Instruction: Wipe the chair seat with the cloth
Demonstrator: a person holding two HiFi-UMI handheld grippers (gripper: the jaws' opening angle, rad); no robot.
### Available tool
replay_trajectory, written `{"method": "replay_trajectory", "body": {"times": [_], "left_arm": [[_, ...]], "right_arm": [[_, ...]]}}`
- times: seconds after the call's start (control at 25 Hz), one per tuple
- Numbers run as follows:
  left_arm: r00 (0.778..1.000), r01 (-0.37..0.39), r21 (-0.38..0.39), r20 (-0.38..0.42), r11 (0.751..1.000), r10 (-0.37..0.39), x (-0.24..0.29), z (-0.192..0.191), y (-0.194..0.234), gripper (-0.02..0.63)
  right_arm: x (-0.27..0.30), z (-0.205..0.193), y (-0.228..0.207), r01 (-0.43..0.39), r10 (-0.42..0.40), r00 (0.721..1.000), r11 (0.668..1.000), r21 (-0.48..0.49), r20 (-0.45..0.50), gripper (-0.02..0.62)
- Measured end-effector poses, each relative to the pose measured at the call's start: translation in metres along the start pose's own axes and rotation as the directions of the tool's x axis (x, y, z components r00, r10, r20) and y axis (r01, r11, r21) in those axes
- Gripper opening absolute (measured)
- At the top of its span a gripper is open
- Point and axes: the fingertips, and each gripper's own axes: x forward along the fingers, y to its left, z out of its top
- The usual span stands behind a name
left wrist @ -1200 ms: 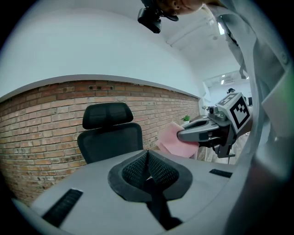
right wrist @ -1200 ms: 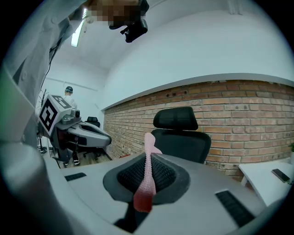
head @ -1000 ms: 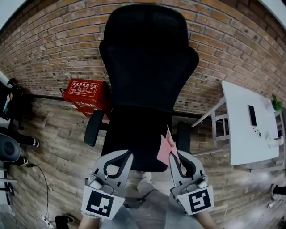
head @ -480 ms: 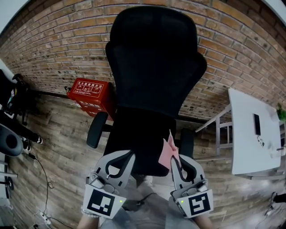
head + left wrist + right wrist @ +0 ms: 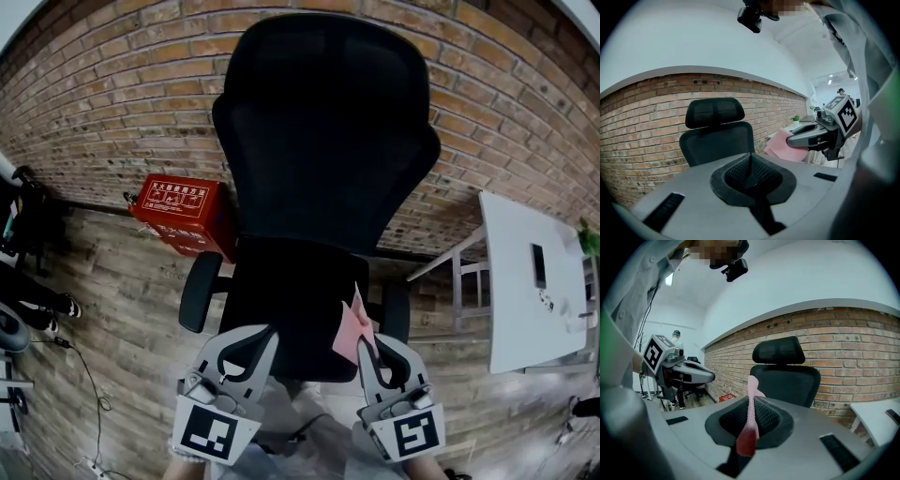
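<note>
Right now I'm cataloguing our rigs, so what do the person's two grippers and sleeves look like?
The left gripper and right gripper are light grey curved plastic shells, each with a black loop-shaped opening. Each carries a cube bearing a black-and-white square marker. Their pads are black and mesh-textured. The person's sleeve is pale grey.

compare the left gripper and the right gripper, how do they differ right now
The left gripper is shut on nothing; the right gripper is shut on the pink cloth, which sticks up from it. The left gripper is at the front left of the seat, the right gripper at the front right. Both point toward the backrest.
</note>
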Motion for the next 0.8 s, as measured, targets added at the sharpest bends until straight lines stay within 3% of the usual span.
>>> {"method": "replay_trajectory", "body": {"times": [0.36, 0.56, 0.8], "left_arm": [[0.999, 0.004, -0.021, -0.043, 1.0, -0.005, 0.026, -0.041, 0.052, 0.018], [0.999, -0.001, -0.025, -0.052, 1.0, 0.0, 0.041, -0.072, 0.081, 0.018], [0.998, 0.016, -0.056, -0.058, 0.998, -0.019, 0.065, -0.115, 0.101, 0.018]], "right_arm": [[0.062, -0.027, -0.002, -0.009, 0.008, 0.998, 1.0, -0.01, -0.069, 0.051], [0.106, -0.04, -0.006, -0.002, 0.001, 0.999, 1.0, -0.013, -0.046, 0.051], [0.145, -0.079, -0.014, 0.024, -0.024, 0.996, 1.0, 0.004, -0.081, 0.051]]}}
